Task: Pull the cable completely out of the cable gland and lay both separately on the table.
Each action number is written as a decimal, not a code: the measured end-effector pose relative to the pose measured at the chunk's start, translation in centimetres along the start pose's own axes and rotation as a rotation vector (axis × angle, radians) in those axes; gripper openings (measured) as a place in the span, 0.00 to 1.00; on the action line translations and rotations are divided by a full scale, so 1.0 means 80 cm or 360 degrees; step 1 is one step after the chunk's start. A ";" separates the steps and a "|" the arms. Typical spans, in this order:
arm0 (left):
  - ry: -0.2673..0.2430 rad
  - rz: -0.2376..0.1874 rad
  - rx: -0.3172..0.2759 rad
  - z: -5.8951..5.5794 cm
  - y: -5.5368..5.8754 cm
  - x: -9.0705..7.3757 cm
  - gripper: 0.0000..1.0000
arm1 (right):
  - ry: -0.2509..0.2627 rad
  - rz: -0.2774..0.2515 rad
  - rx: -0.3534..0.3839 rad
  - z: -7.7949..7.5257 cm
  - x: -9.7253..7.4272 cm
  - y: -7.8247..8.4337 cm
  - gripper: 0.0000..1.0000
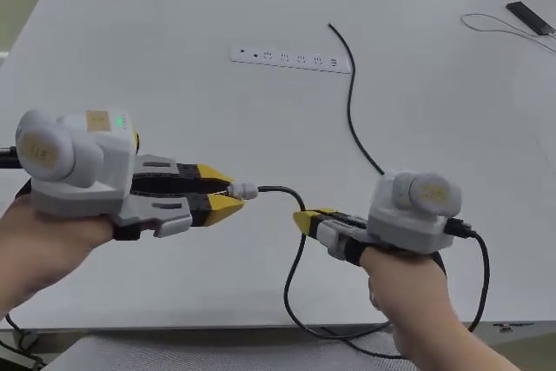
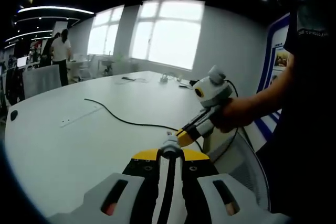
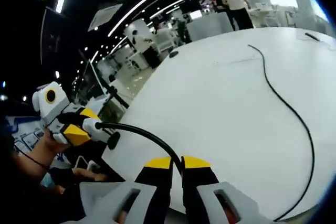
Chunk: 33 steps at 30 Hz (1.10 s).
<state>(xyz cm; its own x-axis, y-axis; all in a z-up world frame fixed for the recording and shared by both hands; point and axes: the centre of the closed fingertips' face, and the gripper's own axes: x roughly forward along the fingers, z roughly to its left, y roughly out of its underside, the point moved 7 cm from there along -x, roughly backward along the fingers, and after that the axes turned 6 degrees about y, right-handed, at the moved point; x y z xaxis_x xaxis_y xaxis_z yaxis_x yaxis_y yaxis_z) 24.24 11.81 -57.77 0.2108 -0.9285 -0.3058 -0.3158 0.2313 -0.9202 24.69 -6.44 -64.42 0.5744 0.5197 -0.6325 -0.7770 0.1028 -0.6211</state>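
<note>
Above the white table point(image 1: 174, 41), my left gripper point(image 1: 231, 195) is shut on a small white cable gland point(image 1: 244, 189). A black cable point(image 1: 276, 189) comes out of the gland's right end and arcs into my right gripper point(image 1: 301, 218), which is shut on it a short way off. In the left gripper view the gland point(image 2: 170, 144) sits pinched at the yellow tips of the left gripper point(image 2: 170, 154), with the right gripper point(image 2: 185, 133) just beyond. In the right gripper view the cable point(image 3: 142, 132) bends from the gland point(image 3: 96, 125) into the right gripper point(image 3: 177, 162). Below the right gripper the cable point(image 1: 292, 280) hangs over the table's front edge.
A white power strip point(image 1: 291, 59) lies at the table's middle back, and its black lead point(image 1: 351, 110) runs forward toward the right gripper. A dark flat device with a thin white wire point(image 1: 530, 17) lies at the far right. People stand in the distance point(image 2: 60, 51).
</note>
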 end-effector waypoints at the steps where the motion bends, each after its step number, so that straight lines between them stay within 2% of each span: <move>1: 0.0001 0.0000 -0.0001 0.000 0.000 0.000 0.15 | -0.0002 0.0007 0.0007 0.000 0.001 0.000 0.01; 4: 0.0002 0.0000 -0.0002 0.001 0.000 -0.001 0.15 | 0.0012 0.0002 -0.0124 0.005 0.001 -0.001 0.00; 13: -0.0006 -0.0010 -0.0016 0.004 -0.001 -0.006 0.15 | -0.0011 0.0003 -0.0207 0.009 0.001 -0.003 0.01; 17: -0.0004 -0.0027 -0.0036 0.005 -0.002 -0.008 0.15 | -0.0004 -0.0001 -0.0439 0.012 -0.001 -0.005 0.01; 22: -0.0009 -0.0041 -0.0054 0.005 -0.002 -0.009 0.15 | -0.0021 0.0011 -0.0561 0.015 -0.003 -0.007 0.01; 25: -0.0009 -0.0037 -0.0054 0.004 -0.002 -0.009 0.15 | -0.0027 -0.0006 -0.0646 0.019 -0.006 -0.012 0.07; 27: -0.0006 -0.0039 -0.0062 0.005 -0.002 -0.009 0.15 | -0.0045 -0.0028 -0.0735 0.026 -0.011 -0.019 0.13; 30: -0.0004 -0.0036 -0.0062 0.005 -0.002 -0.009 0.15 | -0.0072 -0.0091 -0.0960 0.043 -0.019 -0.032 0.18; 32: -0.0004 -0.0032 -0.0067 0.005 -0.002 -0.009 0.15 | -0.0094 -0.0113 -0.1125 0.058 -0.022 -0.038 0.21; 33: -0.0001 -0.0030 -0.0067 0.005 -0.001 -0.008 0.15 | -0.0097 -0.0120 -0.1250 0.067 -0.024 -0.041 0.21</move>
<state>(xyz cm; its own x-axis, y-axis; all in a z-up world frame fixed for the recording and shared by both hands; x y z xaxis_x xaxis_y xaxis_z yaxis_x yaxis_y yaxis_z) 24.49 12.52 -57.57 0.2179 -0.9323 -0.2887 -0.3507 0.2013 -0.9146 24.75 -3.21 -58.73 0.5857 0.5828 -0.5632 -0.3140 -0.4774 -0.8206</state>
